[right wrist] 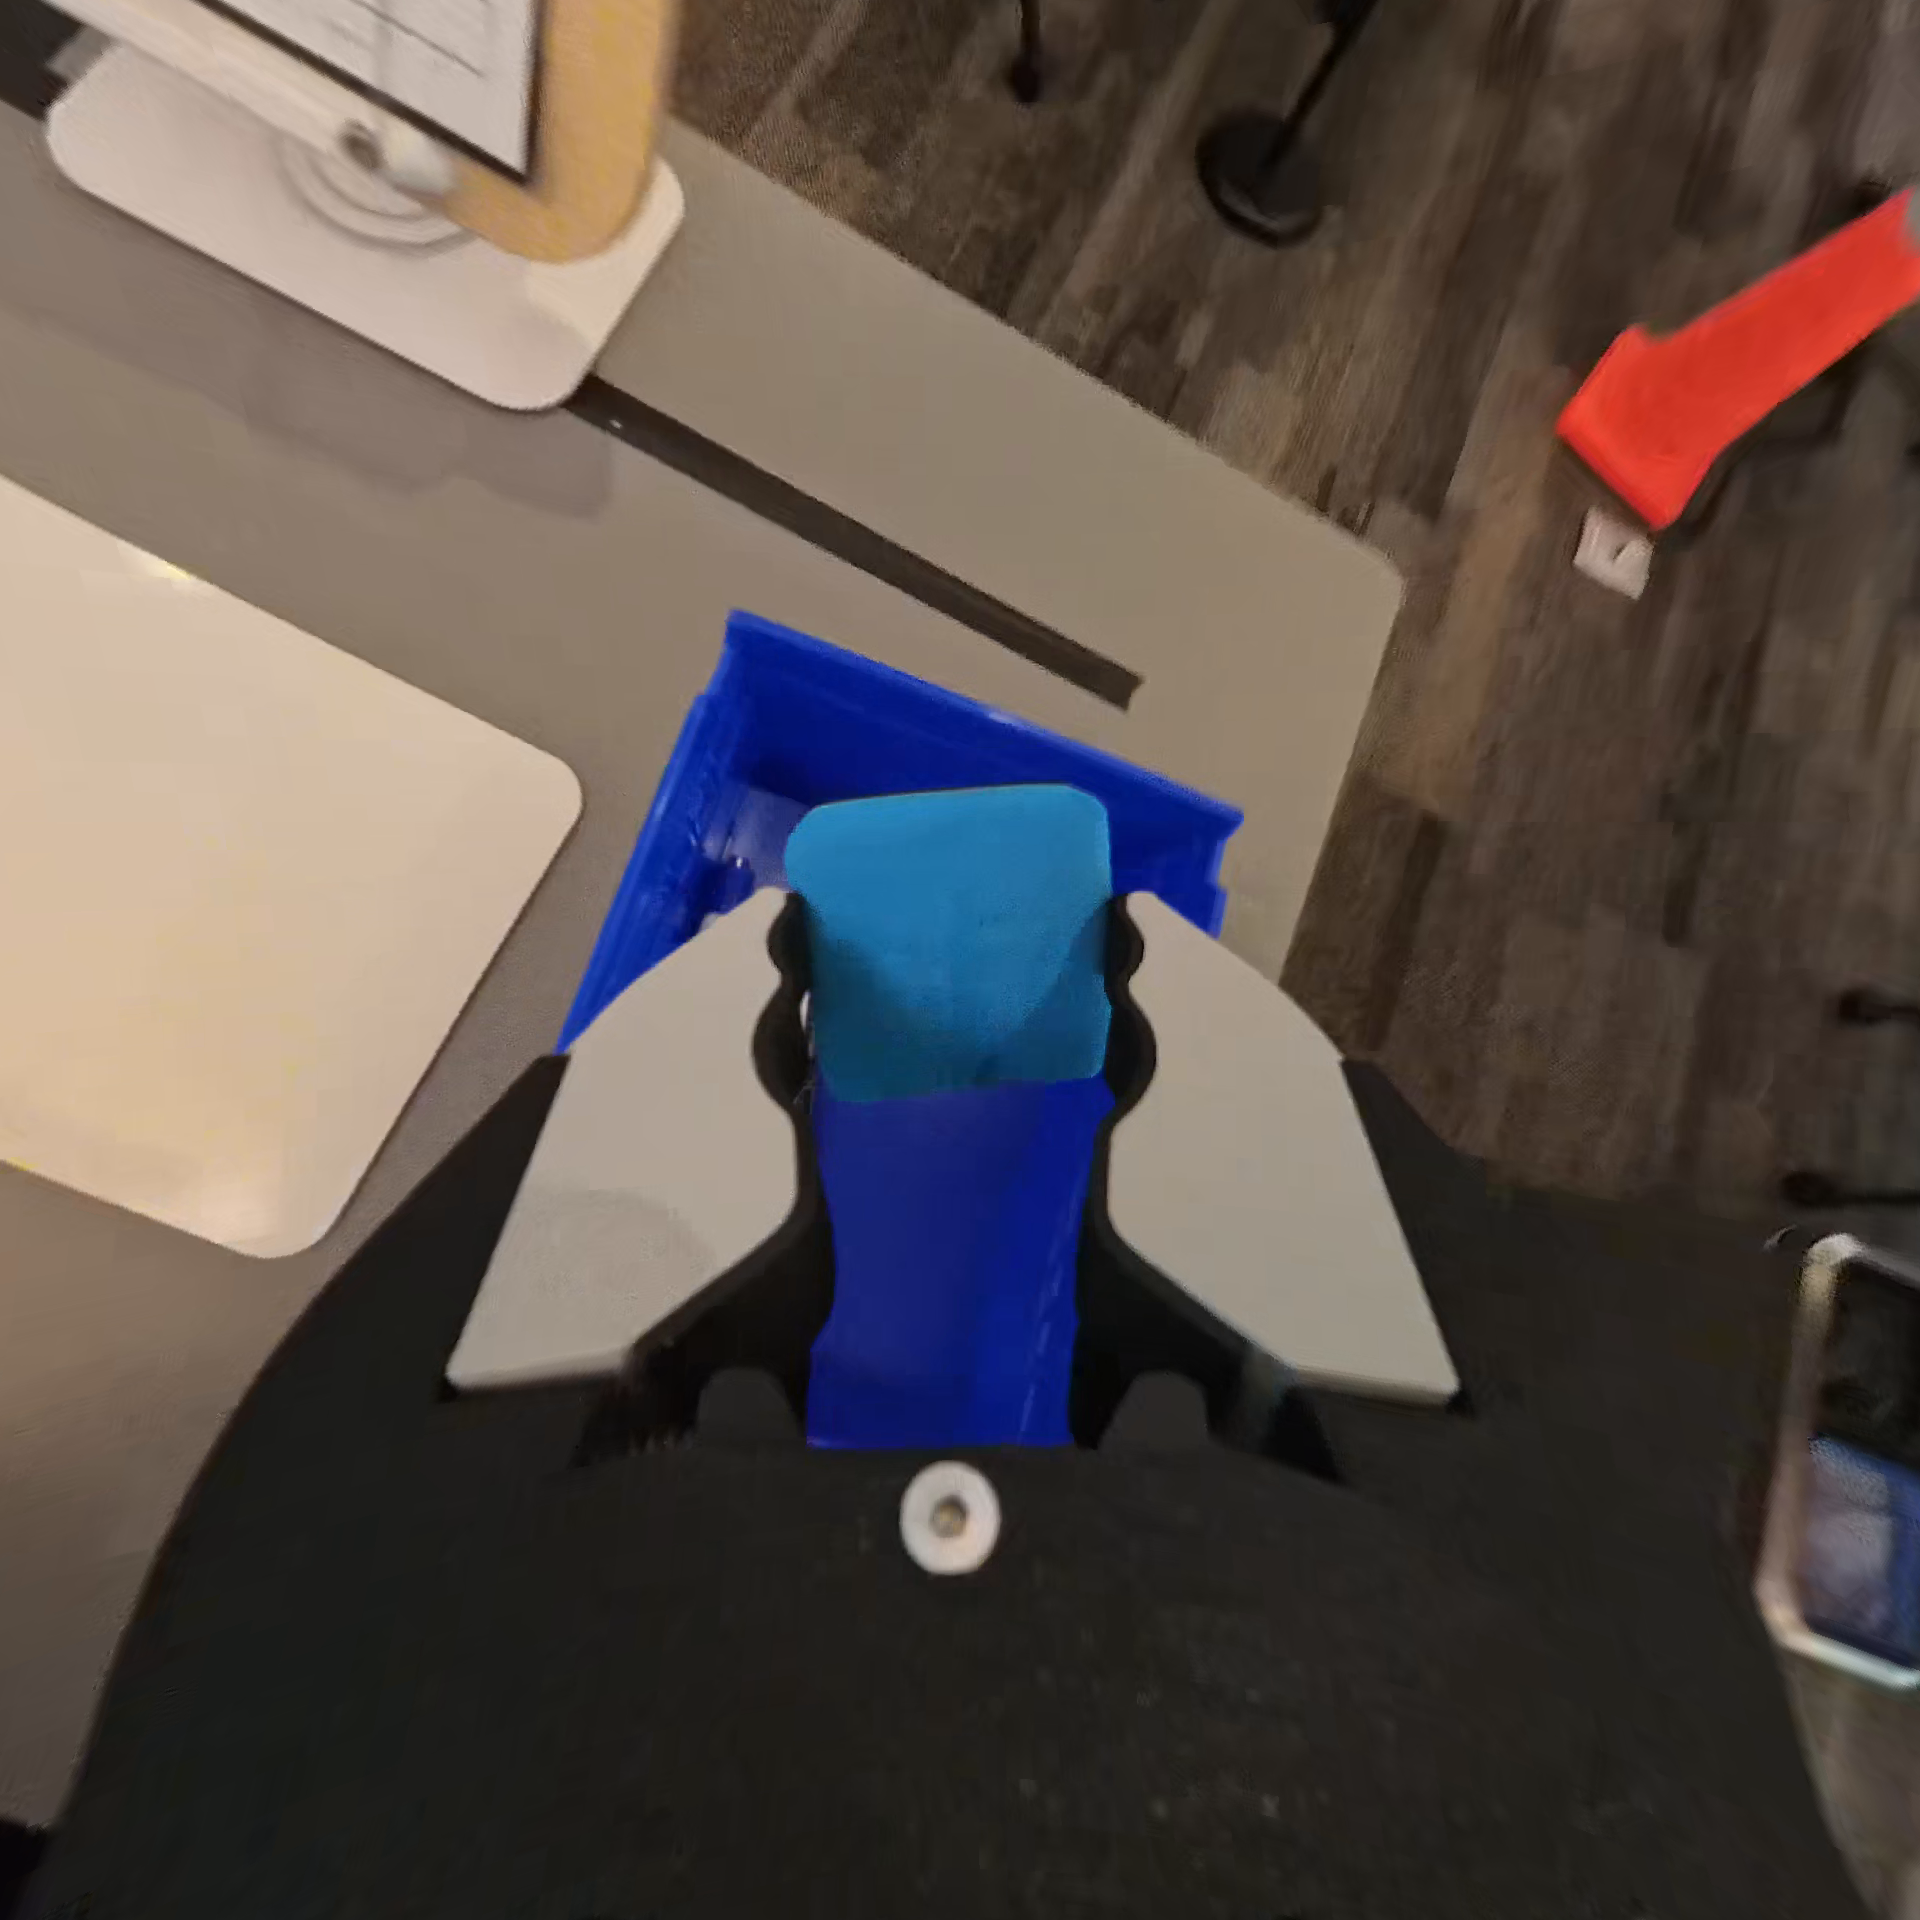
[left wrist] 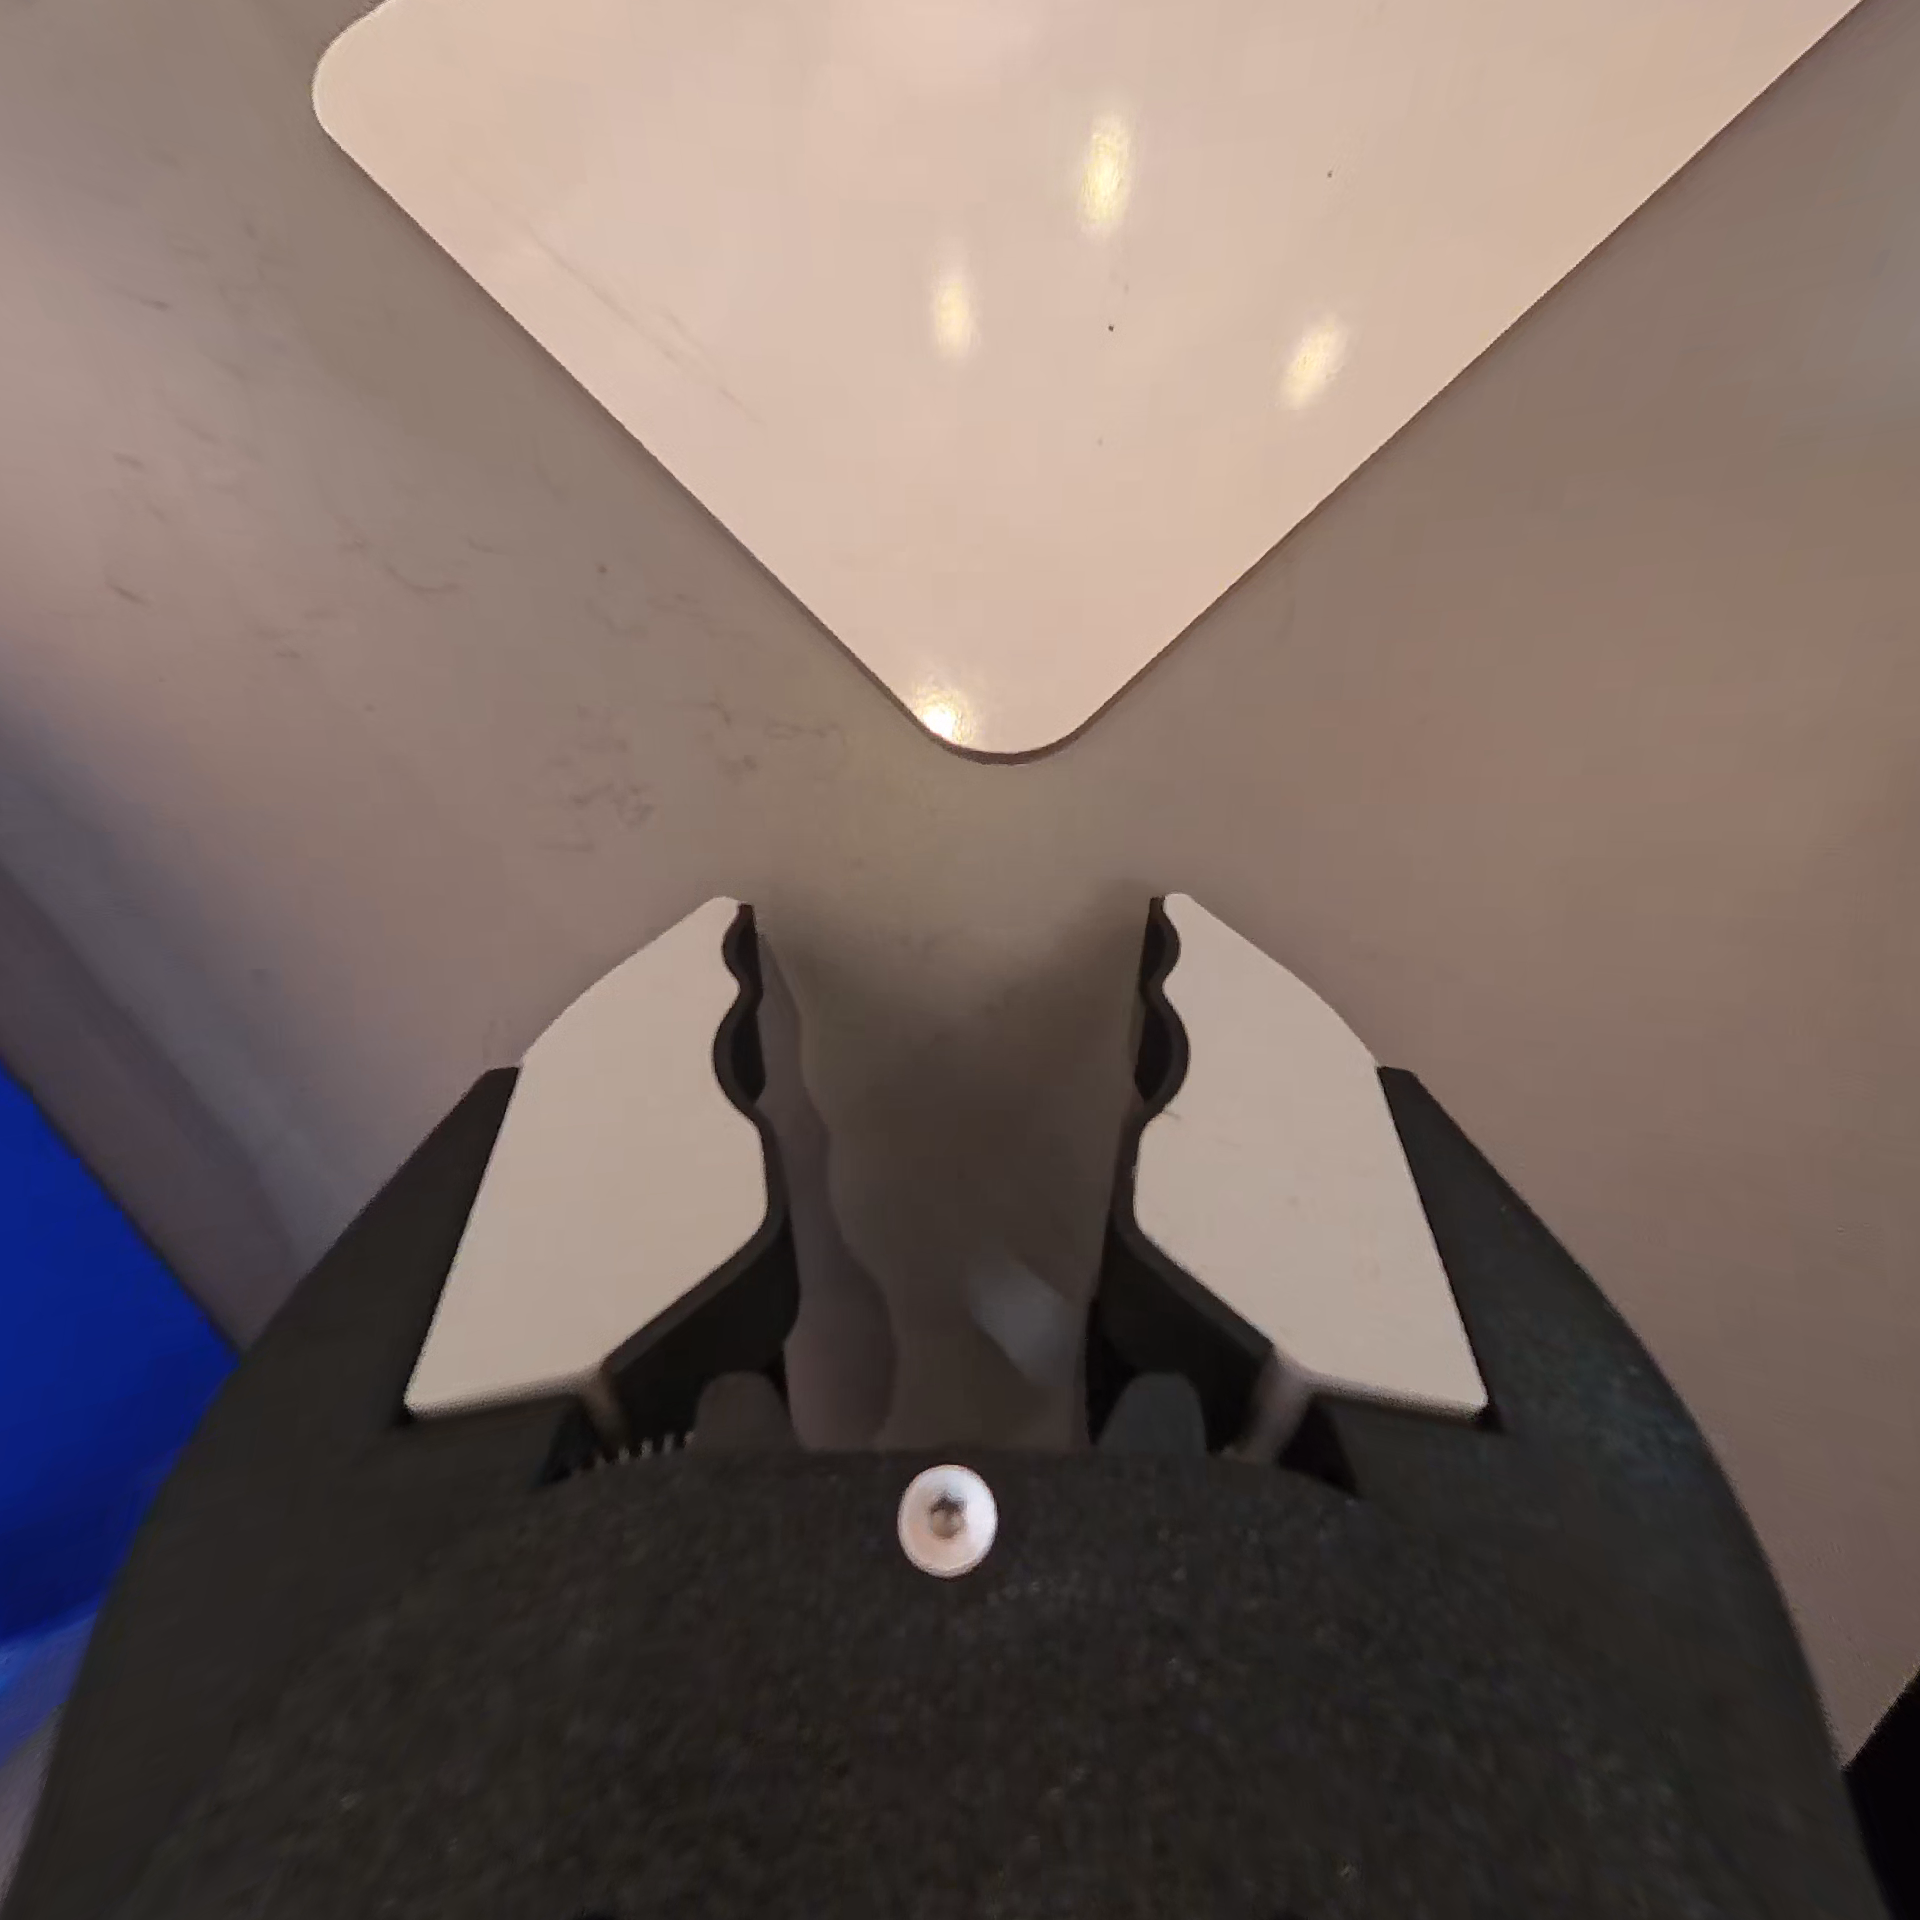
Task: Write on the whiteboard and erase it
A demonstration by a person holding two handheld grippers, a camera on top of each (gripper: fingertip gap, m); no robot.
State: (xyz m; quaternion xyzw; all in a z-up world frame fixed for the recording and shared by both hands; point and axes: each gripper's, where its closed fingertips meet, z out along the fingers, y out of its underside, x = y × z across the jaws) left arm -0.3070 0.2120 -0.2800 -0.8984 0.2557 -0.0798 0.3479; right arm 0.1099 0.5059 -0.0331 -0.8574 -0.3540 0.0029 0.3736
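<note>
Blue eraser sits clamped in the right tongs above its blue holder, while the left tongs gape empty near the blank whiteboard on the grey tabletop, so erasing seems finished and the next move is lowering it in squarely.
</note>
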